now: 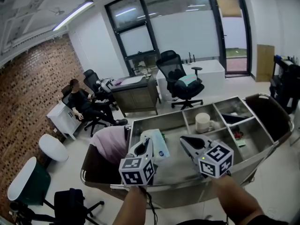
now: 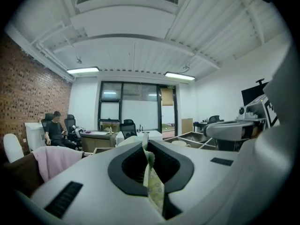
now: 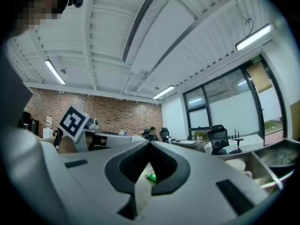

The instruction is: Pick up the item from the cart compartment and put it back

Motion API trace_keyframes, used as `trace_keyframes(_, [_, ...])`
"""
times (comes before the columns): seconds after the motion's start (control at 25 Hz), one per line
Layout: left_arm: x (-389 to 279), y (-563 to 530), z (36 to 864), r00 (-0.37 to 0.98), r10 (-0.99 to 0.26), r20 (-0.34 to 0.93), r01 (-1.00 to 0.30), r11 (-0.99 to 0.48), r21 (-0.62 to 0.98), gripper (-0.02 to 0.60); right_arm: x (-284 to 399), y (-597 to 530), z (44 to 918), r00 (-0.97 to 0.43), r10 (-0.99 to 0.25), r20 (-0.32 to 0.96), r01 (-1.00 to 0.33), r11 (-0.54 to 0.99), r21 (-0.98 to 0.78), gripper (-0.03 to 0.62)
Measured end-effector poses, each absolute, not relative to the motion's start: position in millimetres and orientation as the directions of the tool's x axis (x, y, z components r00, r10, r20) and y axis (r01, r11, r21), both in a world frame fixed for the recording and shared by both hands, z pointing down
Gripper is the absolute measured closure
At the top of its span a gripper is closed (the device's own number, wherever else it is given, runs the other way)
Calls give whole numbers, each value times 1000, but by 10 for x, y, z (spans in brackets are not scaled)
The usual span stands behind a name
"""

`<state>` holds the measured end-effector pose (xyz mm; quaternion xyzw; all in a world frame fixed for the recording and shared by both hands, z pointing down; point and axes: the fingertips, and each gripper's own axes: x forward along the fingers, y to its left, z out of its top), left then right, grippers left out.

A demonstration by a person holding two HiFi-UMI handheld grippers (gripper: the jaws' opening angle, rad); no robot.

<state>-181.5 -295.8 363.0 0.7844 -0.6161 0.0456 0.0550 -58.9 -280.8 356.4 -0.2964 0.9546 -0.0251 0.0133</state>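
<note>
Packet (image 1: 158, 145): flat, white w/ pale-blue face. Out of the cart (image 1: 159, 119), held up over its big L-end compartment.
L gripper (image 1: 146, 147): over cart's L-front area. Jaws pressed together on the packet. In the L gripper view a thin yellow-green printed edge (image 2: 154, 191) stands pinched between the pads.
R gripper (image 1: 184, 140): just R of packet, over cart's front-middle, apart from L gripper. Jaws together at the tips. R gripper view shows a pale strip (image 3: 139, 189) and a green fleck in the slit between the pads; cannot tell what either is.
Cart: steel, split into several compartments; front rail on the person's side.
Mug (image 1: 203, 122): white, upright, in cart's mid-rear compartment.
Pink cloth (image 1: 111, 143): draped over cart's L end.
Dark flat piece (image 1: 234, 118): lies slanted in cart's R-rear compartment; type not readable.
Green item (image 1: 240, 143): small, in cart's R-front compartment.
Seated person (image 1: 80, 101): in a chair well beyond cart's L-rear corner, near the brick wall.
Office chair (image 1: 180, 81): black, pale-green thing on the seat; behind cart's rear side, well apart from it.
</note>
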Motion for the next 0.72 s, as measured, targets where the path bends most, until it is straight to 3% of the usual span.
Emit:
trace_keyframes(0.48, [-1973,-2214,3156,161,-973,-164,-986,-167,20,580,-547,-2641,3431,-826,-561,-48,-558,827,-65,585])
trace_keyframes(0.72, [-1900,-2017,3183,171,-971,-165,-985,-172,-5,580,-539,-2508,3375,-826,-561,-56,-559,828,-51,585])
